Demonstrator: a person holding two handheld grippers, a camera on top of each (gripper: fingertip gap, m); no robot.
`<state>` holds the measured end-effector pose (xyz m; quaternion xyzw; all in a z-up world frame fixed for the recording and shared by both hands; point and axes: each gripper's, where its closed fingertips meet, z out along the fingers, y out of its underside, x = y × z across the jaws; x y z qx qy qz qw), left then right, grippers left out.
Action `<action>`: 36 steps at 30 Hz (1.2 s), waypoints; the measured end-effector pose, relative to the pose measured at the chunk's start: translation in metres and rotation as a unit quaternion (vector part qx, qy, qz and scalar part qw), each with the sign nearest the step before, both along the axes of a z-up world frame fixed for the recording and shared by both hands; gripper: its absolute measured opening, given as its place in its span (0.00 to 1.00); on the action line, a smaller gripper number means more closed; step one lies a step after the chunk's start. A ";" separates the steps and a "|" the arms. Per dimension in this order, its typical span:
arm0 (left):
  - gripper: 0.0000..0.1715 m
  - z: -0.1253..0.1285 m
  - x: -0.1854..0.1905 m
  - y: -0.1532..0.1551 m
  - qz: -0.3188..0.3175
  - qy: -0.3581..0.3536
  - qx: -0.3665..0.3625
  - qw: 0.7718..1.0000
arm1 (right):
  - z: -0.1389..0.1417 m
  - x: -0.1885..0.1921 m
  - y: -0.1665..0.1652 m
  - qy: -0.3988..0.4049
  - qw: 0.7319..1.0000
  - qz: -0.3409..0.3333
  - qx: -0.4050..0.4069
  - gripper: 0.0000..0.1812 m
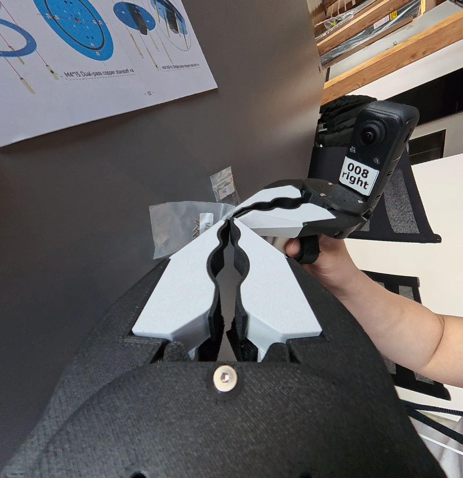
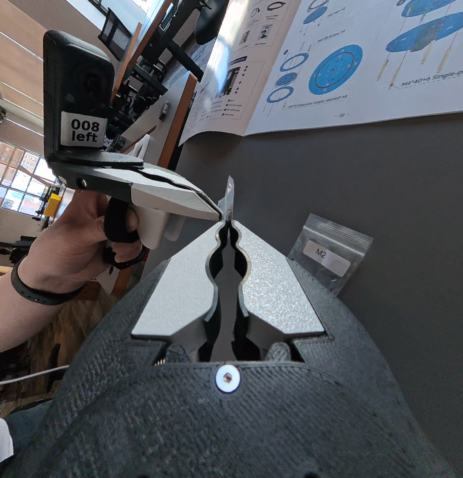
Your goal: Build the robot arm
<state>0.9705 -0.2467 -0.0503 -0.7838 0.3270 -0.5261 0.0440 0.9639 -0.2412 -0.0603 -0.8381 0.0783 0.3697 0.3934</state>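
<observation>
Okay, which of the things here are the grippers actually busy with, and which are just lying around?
In hand:
left gripper, shut on clear screw bag
right gripper, shut on the same bag

Lying about:
second small zip bag
assembly diagram sheet
dark tabletop

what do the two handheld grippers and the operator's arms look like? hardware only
Both grippers, left and right, have white wedge fingers with wavy black inner pads on black textured bodies with a silver hex screw. Each carries a black camera with a white sticker. Bare forearms; a black wristband on the left wrist.

Both tongs pinch 1 clear zip bag [image 1: 173, 227], apparently holding small screws; another bag [image 2: 328, 258] lies nearby.
</observation>
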 end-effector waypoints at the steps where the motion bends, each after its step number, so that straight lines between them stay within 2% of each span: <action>1: 0.00 0.000 0.000 0.000 -0.002 -0.001 0.002 1.000 | 0.000 -0.001 0.000 0.001 1.000 0.002 0.003 0.00; 4: 0.00 0.001 -0.001 -0.001 -0.006 -0.008 0.000 1.000 | 0.001 0.003 -0.001 -0.002 1.000 -0.008 0.003 0.00; 7: 0.00 0.006 0.000 0.001 -0.009 -0.025 0.018 0.999 | 0.006 0.006 0.001 0.043 0.998 -0.037 -0.001 0.00; 9: 0.14 0.002 -0.001 -0.002 -0.023 -0.012 0.041 0.999 | 0.008 0.006 0.002 0.084 0.995 -0.053 -0.008 0.00; 10: 0.15 -0.001 -0.001 -0.004 -0.030 -0.001 0.062 0.998 | 0.010 0.006 0.003 0.106 0.993 -0.057 -0.008 0.00; 14: 0.09 -0.001 -0.001 -0.005 -0.040 0.010 0.127 0.991 | 0.013 0.001 0.003 0.149 0.987 -0.056 -0.009 0.00; 27: 0.00 0.008 -0.001 -0.010 -0.036 -0.043 0.013 0.998 | 0.015 0.004 -0.003 0.143 0.989 -0.038 0.001 0.00; 36: 0.00 0.002 -0.002 -0.010 -0.038 -0.019 0.029 0.999 | 0.011 0.005 -0.007 0.141 0.989 -0.040 -0.009 0.00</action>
